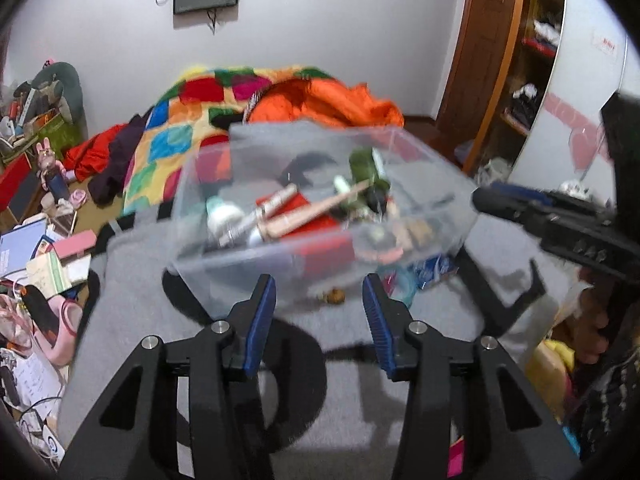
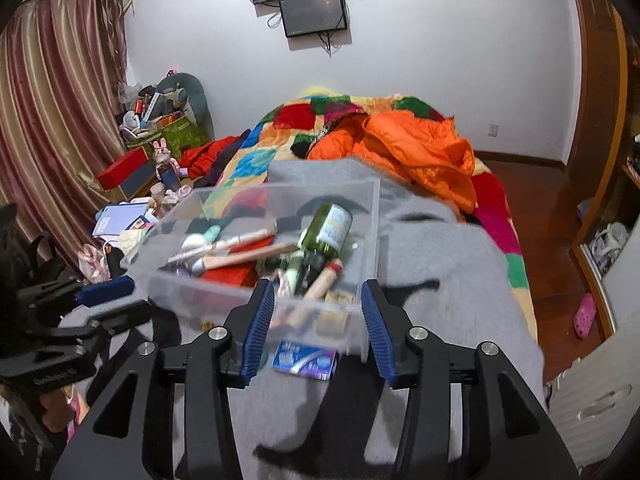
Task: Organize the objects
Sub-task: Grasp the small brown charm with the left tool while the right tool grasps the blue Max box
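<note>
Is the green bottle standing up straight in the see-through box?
No, the green bottle lies tipped on its side among the other things inside the clear box.

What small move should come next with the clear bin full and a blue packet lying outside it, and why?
Probably bring the open right gripper down onto the blue packet. It lies on the grey blanket just in front of the clear plastic bin, outside it, nearest that gripper.

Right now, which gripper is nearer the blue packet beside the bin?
Right. The right gripper hangs over the blue packet; the left gripper sits off to its left.
</note>
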{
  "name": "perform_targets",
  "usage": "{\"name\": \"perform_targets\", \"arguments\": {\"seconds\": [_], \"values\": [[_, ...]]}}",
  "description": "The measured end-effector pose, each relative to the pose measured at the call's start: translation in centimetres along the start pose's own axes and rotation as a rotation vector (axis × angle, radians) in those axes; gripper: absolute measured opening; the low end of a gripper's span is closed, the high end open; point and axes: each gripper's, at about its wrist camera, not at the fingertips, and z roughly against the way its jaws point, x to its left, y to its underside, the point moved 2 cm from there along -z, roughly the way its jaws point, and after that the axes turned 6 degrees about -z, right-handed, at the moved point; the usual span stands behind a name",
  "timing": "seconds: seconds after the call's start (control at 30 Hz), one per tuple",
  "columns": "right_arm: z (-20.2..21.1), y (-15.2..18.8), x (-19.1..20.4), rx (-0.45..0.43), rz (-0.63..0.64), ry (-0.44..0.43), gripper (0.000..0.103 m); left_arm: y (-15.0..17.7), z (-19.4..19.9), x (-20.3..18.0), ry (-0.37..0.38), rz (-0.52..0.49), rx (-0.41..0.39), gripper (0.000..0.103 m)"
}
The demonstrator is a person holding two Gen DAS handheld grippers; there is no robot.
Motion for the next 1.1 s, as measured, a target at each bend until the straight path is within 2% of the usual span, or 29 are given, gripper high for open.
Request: {"name": "perform_targets", "arguments": {"seconds": [0.13,0.27,0.4,0.5,0.8,0.9,1.0,1.03,1.07,1.1], "values": [[-0.5,1.6,-0.3,0.028,-0.011,0.041,0.042,1.3,-2.7,-0.1,0.022,0.032,0.088,0.045],[-1.6,3.0,-1.0,0.085,-0.043,0.031,0.042,1.9,-4.8,-0.2,0.028,0.063,0.152,0.041],[-2.7,4.3,-0.9,0.126,-0.018,0.060,0.042,1.6,-5.2,-0.7,0.006,0.046,0.151,0.040],[-3.6,4.8,-0.4,0.151,-0.003,0.056,0.043,1.2,-5.7,-0.8,-0.014,0.039,0.154,0.034],[-5.2,5.5,0.5,0.189,0.025,0.065,0.056,0.7,-6.4,-1.2,-0.020,0.026,0.148,0.031],[-5.7,5.4,0.6,0.197,0.042,0.096,0.056,0.7,-6.6,-2.1,-0.027,-0.013,0.145,0.029],[-5.8,5.7,0.9,0.193,0.055,0.101,0.056,0.8,-6.7,-2.6,-0.027,-0.031,0.130,0.017],[-5.7,5.7,0.9,0.187,0.057,0.102,0.051,0.8,-6.7,-2.6,-0.020,-0.026,0.127,0.011],[-5.6,5.8,1.0,0.184,0.059,0.096,0.045,0.8,-6.7,-2.4,-0.015,-0.019,0.122,0.010],[-5.5,5.8,1.0,0.183,0.060,0.088,0.043,0.8,-6.6,-2.3,-0.006,-0.011,0.115,0.010]]}}
